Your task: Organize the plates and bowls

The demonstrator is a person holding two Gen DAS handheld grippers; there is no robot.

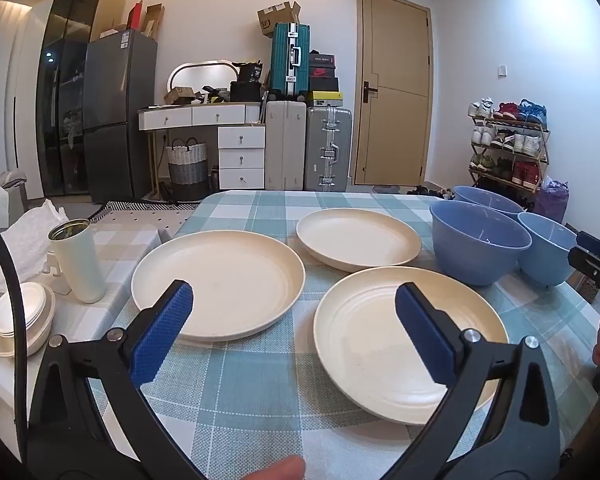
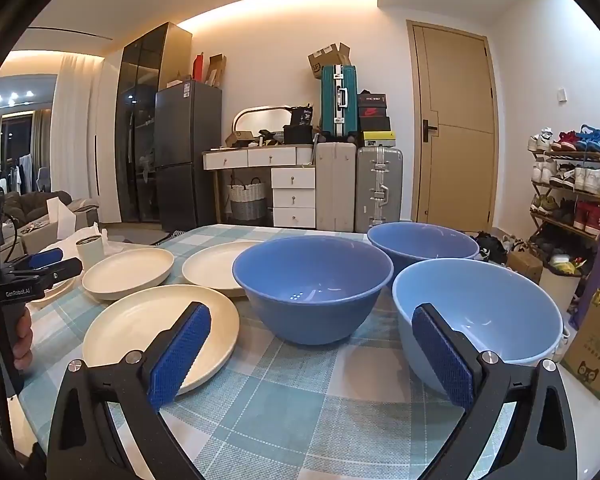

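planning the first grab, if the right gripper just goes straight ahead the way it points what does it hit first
Probably the darker blue bowl: it sits ahead, centred between the open fingers of the right gripper. The light blue bowl lies behind the right finger, off that line. Depth is unclear, and the downward tilt might meet the tablecloth first.

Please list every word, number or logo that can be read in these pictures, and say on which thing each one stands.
"GenRobot.AI": on the left hand-held gripper, seen from the right wrist.
"SF": on the cardboard box on top of the teal suitcase.
"36": on the black box on the desk.
Too small or blurred: the fridge sticker, the shoe boxes, the carton beside the table.
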